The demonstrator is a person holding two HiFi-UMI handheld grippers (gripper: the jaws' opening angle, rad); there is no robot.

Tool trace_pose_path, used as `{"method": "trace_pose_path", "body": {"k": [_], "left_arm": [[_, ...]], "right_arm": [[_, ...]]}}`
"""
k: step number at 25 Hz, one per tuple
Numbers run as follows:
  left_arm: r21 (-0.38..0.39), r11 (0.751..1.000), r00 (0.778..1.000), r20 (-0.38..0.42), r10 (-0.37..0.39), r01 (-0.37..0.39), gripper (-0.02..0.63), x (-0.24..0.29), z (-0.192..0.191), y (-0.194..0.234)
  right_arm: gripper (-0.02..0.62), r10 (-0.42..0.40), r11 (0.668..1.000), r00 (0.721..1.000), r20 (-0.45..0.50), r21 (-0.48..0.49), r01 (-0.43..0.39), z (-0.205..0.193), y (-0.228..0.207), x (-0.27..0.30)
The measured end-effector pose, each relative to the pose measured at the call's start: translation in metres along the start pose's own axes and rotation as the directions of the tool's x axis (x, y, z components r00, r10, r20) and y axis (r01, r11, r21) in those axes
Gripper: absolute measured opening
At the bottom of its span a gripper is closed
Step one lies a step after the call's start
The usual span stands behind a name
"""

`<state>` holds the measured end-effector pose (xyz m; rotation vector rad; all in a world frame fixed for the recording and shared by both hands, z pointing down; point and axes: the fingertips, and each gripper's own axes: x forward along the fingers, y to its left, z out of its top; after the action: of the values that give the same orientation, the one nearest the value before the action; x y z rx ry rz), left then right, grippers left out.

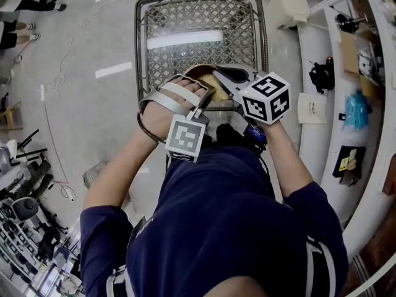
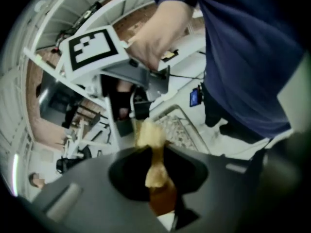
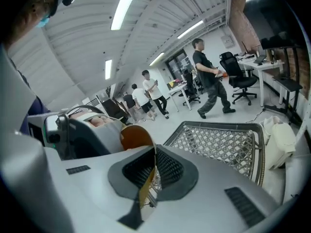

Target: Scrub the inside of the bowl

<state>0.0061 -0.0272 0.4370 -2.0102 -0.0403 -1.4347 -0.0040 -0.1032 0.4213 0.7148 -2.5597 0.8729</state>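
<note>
A brown bowl (image 1: 199,72) is held up over a wire mesh basket (image 1: 185,17). My right gripper (image 1: 228,81) is shut on its rim; in the right gripper view the thin orange-brown bowl (image 3: 136,136) edge stands pinched between the right gripper's (image 3: 153,166) dark pads. The left gripper (image 1: 208,95) is shut on a yellow sponge (image 1: 215,83) that lies against the bowl's inside. In the left gripper view the sponge (image 2: 151,138) sticks out past the left gripper's (image 2: 156,165) jaws toward the right gripper (image 2: 124,108) opposite. Most of the bowl is hidden behind the grippers.
The metal mesh basket (image 3: 221,142) lies just beyond and below both grippers. A curved white bench (image 1: 317,48) with small items runs along the right. Several people (image 3: 209,79) and office chairs (image 3: 238,76) stand farther off on the open floor.
</note>
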Motion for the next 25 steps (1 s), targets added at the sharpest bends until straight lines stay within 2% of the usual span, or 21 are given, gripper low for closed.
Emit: {"method": "trace_pose_path", "body": {"k": [3, 8, 10, 12, 13, 16, 18, 20, 22, 25], "left_arm": [[-0.121, 0.990, 0.996, 0.063, -0.065, 0.072, 0.078, -0.006, 0.003, -0.002], [-0.244, 0.958, 0.984, 0.131, -0.124, 0.154, 0.078, -0.021, -0.004, -0.007], [-0.270, 0.946, 0.980, 0.137, -0.146, 0.179, 0.077, -0.028, -0.008, -0.003], [-0.250, 0.949, 0.980, 0.097, -0.174, 0.193, 0.077, -0.031, -0.017, -0.003], [-0.219, 0.958, 0.982, 0.053, -0.179, 0.186, 0.077, -0.031, -0.023, -0.004], [-0.059, 0.989, 0.985, -0.096, -0.143, 0.137, 0.077, -0.027, -0.040, -0.003], [0.035, 0.991, 0.979, -0.161, -0.124, 0.132, 0.077, -0.023, -0.044, -0.007], [0.048, 0.986, 0.973, -0.172, -0.151, 0.162, 0.077, -0.018, -0.041, -0.017], [-0.028, 0.981, 0.974, -0.119, -0.192, 0.190, 0.076, -0.013, -0.032, -0.025], [-0.241, 0.953, 0.982, 0.030, -0.184, 0.186, 0.077, -0.012, -0.014, -0.018]], "right_arm": [[0.015, -0.039, 0.998, 0.999, 0.011, -0.043, 0.040, 0.003, -0.005, -0.002], [0.014, -0.056, 0.993, 0.998, 0.031, -0.099, 0.059, 0.013, -0.007, -0.005], [0.013, -0.061, 0.988, 0.998, 0.025, -0.138, 0.064, 0.014, -0.003, -0.003], [0.014, -0.071, 0.980, 0.997, 0.016, -0.185, 0.072, 0.015, 0.002, -0.001], [0.014, -0.076, 0.974, 0.997, 0.008, -0.214, 0.076, 0.015, 0.005, 0.001], [0.014, -0.105, 0.941, 0.994, -0.020, -0.325, 0.093, 0.014, 0.012, 0.006], [0.014, -0.130, 0.914, 0.991, -0.031, -0.390, 0.108, 0.016, 0.015, 0.009], [0.014, -0.138, 0.902, 0.990, -0.035, -0.417, 0.112, 0.018, 0.017, 0.011], [0.014, -0.131, 0.913, 0.991, -0.034, -0.393, 0.107, 0.017, 0.018, 0.012], [0.013, -0.108, 0.954, 0.994, -0.015, -0.281, 0.100, 0.014, 0.015, 0.011]]}}
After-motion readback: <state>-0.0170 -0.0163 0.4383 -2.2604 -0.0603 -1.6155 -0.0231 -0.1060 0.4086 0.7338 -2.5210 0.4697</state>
